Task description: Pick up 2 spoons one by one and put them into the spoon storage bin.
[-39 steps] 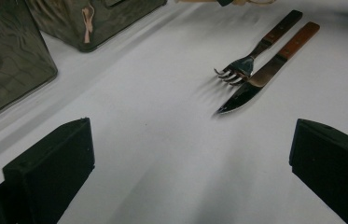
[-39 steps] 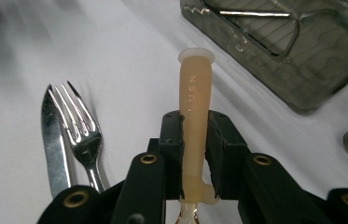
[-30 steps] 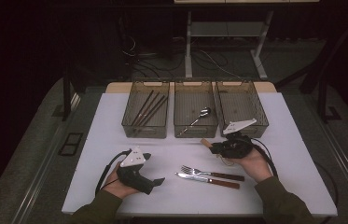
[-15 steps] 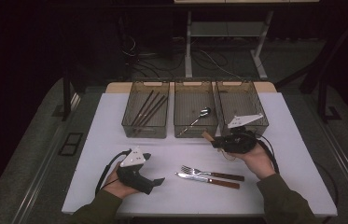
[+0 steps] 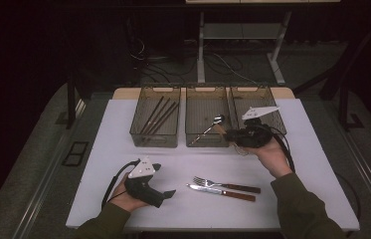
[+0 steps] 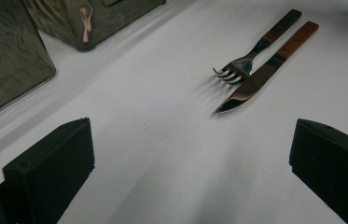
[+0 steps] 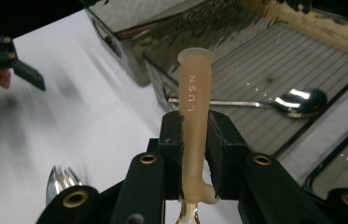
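Observation:
My right gripper [image 5: 230,133] is shut on a utensil with a pale tan handle [image 7: 195,107], held above the table at the front edge of the middle bin [image 5: 206,142]. The handle sticks out past the jaws toward the bin; its working end is hidden below them. A metal spoon [image 7: 255,102] lies inside that bin [image 7: 283,60]. A fork [image 5: 223,184] and a knife [image 5: 221,192] with brown handles lie side by side on the white table [image 5: 98,164]. My left gripper [image 5: 169,193] rests low near the front edge, open, with fork [image 6: 251,51] and knife [image 6: 265,74] ahead.
Three smoky see-through bins stand in a row at the back: the left one [image 5: 138,134] holds dark chopsticks [image 5: 157,114], the right one [image 5: 272,94] lies behind my right hand. A dark floor with cables and a table frame lies beyond.
My right gripper has risen and moved away from the person toward the bins, carrying the pale-handled utensil. The left gripper, fork and knife have stayed put.

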Tool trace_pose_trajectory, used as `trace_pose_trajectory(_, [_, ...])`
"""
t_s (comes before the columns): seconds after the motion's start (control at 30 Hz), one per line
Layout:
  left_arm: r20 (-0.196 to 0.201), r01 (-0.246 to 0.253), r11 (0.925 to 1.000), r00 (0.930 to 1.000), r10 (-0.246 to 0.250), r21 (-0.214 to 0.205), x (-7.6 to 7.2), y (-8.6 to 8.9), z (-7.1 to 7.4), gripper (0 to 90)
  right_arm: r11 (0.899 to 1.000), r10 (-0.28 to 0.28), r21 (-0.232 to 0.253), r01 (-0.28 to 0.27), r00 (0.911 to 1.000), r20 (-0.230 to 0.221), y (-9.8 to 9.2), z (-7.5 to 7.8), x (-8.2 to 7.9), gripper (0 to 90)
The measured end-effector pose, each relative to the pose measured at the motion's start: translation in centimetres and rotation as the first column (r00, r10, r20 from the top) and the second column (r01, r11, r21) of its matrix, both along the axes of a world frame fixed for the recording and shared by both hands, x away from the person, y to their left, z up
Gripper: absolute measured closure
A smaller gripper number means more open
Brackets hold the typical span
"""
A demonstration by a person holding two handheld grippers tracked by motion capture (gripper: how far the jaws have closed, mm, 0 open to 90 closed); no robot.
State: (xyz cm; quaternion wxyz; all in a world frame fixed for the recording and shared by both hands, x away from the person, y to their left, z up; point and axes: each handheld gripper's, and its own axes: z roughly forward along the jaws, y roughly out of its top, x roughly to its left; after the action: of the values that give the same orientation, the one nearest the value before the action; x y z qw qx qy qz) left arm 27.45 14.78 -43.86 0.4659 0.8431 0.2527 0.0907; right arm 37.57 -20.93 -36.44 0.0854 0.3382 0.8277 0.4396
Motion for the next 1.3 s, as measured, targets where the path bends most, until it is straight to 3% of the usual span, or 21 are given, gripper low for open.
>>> trace_pose_trajectory(0.3, [0.000, 0.004, 1.0000, 1.0000, -0.004, -0.003, -0.1, 0.0, 0.0, 0.0, 1.000, -0.023, -0.009, 0.023, 0.9997, 0.002, 1.2, 1.5, 2.9, 76.4])
trace_pose_trajectory(0.53, [0.000, 0.003, 1.0000, 1.0000, -0.003, -0.009, -0.1, 0.0, 0.1, 0.0, 0.999, -0.044, -0.013, 0.044, 0.9990, -0.002, 1.8, 1.4, 5.1, 76.4])
trace_pose_trajectory(0.77, [0.003, 0.006, 1.0000, 1.0000, -0.006, -0.007, -0.1, 0.0, 0.1, 0.0, 0.997, -0.072, -0.009, 0.072, 0.9970, -0.028, 2.5, 0.8, 7.4, 76.3])
trace_pose_trajectory(0.93, [0.005, 0.010, 1.0000, 0.9999, -0.010, -0.001, -0.1, 0.1, 0.1, 0.0, 0.996, -0.091, -0.032, 0.089, 0.9944, -0.055, 3.0, -0.1, 8.7, 76.3])
trace_pose_trajectory(1.3, [0.007, 0.013, 0.9999, 0.9999, -0.013, -0.003, -0.1, 0.0, 0.1, 0.0, 0.993, -0.113, -0.046, 0.109, 0.9896, -0.089, 3.7, -1.9, 9.7, 75.2])
